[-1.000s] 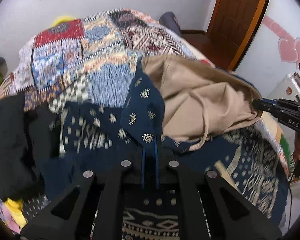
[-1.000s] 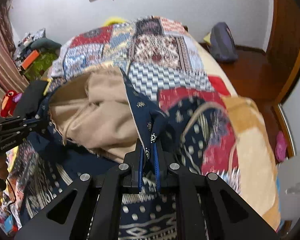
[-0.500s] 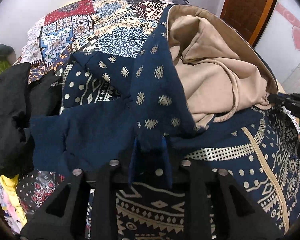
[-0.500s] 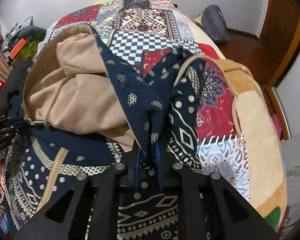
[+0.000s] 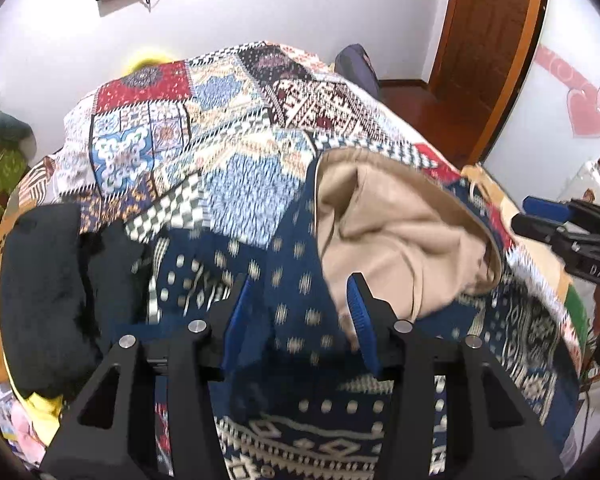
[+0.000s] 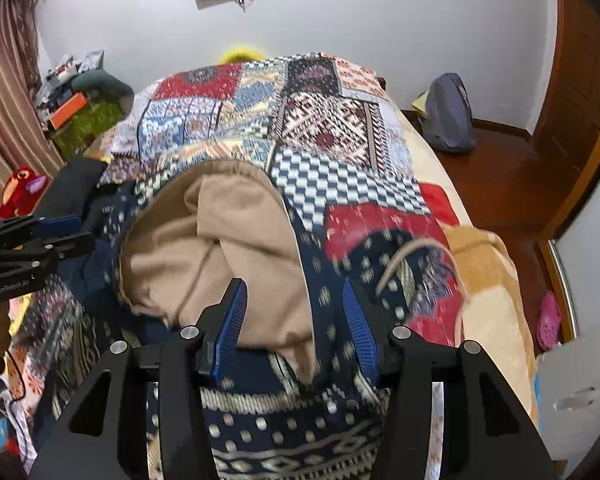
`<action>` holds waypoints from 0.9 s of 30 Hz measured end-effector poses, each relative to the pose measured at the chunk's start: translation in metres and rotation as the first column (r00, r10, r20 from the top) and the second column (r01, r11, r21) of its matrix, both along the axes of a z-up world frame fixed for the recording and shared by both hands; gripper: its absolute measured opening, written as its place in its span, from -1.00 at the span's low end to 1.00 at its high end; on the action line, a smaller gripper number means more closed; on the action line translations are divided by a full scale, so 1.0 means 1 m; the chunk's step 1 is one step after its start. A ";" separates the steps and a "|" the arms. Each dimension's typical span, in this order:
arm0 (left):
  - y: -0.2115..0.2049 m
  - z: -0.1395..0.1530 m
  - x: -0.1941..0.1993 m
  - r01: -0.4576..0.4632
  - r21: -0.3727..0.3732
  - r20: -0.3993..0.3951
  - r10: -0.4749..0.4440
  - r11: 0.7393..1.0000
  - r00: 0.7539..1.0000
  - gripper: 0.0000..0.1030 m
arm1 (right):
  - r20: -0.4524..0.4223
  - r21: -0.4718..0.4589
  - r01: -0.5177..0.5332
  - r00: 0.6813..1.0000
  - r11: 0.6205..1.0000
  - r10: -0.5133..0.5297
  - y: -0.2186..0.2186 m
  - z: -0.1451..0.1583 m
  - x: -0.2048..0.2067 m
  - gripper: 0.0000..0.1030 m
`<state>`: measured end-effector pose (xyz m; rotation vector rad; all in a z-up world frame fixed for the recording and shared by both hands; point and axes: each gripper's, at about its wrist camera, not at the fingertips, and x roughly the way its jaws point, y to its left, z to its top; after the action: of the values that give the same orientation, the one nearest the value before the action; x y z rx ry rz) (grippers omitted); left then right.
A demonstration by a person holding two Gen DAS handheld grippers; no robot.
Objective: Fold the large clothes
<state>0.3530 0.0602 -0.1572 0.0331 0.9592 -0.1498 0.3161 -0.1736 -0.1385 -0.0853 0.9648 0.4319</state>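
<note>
A large navy patterned garment [image 5: 300, 320] with a beige lining [image 5: 392, 232] lies bunched on the patchwork bedspread [image 5: 204, 120]. It also shows in the right wrist view [image 6: 332, 280], its beige lining [image 6: 220, 248] turned up. My left gripper [image 5: 298, 316] is open, its blue pads apart just above the navy cloth, holding nothing. My right gripper [image 6: 296, 320] is open too, above the garment's folded edge. Each gripper shows in the other's view, the right one [image 5: 556, 228] at the right edge and the left one [image 6: 40, 240] at the left edge.
Black clothing [image 5: 48, 288] lies on the bed's left side. A grey bag [image 6: 448, 116] sits on the wooden floor by the far wall. A wooden door [image 5: 496, 40] is at the right. Clutter and a red toy [image 6: 20, 192] are left of the bed.
Both grippers have opened and let go of the navy garment's edges. The garment has dropped back onto the bed, and both grippers have pulled back slightly.
</note>
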 end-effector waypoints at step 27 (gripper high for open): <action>-0.013 -0.057 0.103 0.009 -0.060 -0.088 -0.015 0.998 0.996 -0.81 | -0.171 0.081 0.012 0.985 0.997 0.002 0.028 -0.071 0.083 -0.84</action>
<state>0.4562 0.0474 -0.2142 -0.0228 1.0427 -0.1920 0.3991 -0.1460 -0.2090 0.0295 1.1144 0.4792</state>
